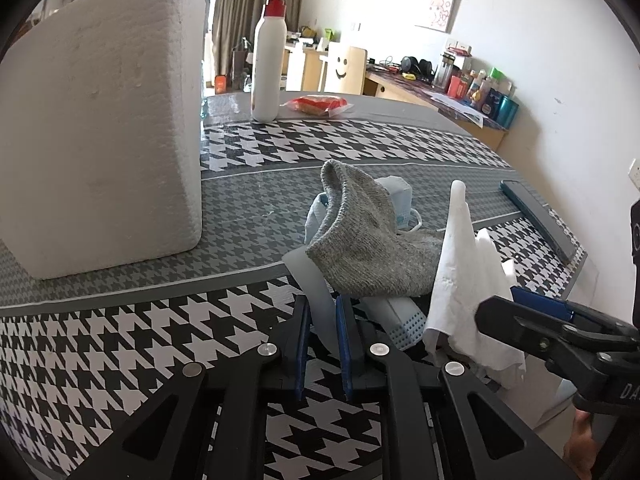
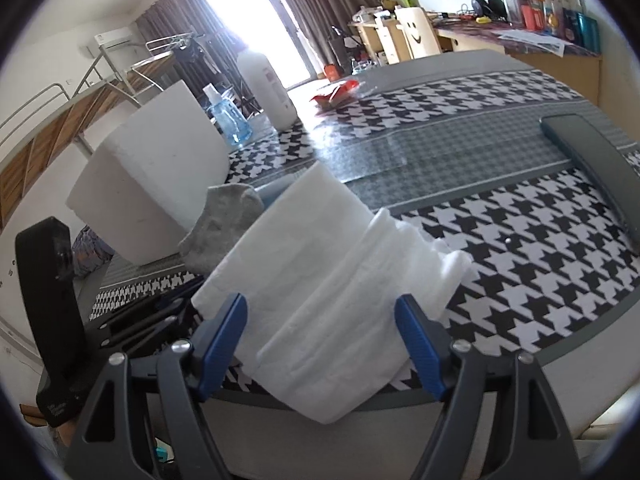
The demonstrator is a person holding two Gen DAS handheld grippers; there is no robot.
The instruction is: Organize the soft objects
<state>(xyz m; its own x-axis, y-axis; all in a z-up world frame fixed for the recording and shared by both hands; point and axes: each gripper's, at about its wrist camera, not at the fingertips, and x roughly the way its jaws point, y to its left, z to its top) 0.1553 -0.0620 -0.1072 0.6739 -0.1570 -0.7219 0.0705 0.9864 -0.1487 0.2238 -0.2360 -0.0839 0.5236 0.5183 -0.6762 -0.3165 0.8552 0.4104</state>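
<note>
White folded tissue (image 2: pixel 320 308) sits between the right gripper's (image 2: pixel 322 344) wide jaws at the table edge (image 2: pixel 520 264). Beside it, the left gripper (image 1: pixel 323 332) pinches a translucent strip (image 1: pixel 316 300) under the grey sock (image 1: pixel 360 248). No writing is legible.

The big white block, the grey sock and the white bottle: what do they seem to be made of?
Block: looks like expanded foam, matte, with a pebbly beaded surface.
Sock: knitted fabric, probably cotton blend; fine ribbed loops show and it slumps limply.
Bottle: smooth plastic with a slight sheen, topped by a glossy red pump, likely plastic too.
</note>
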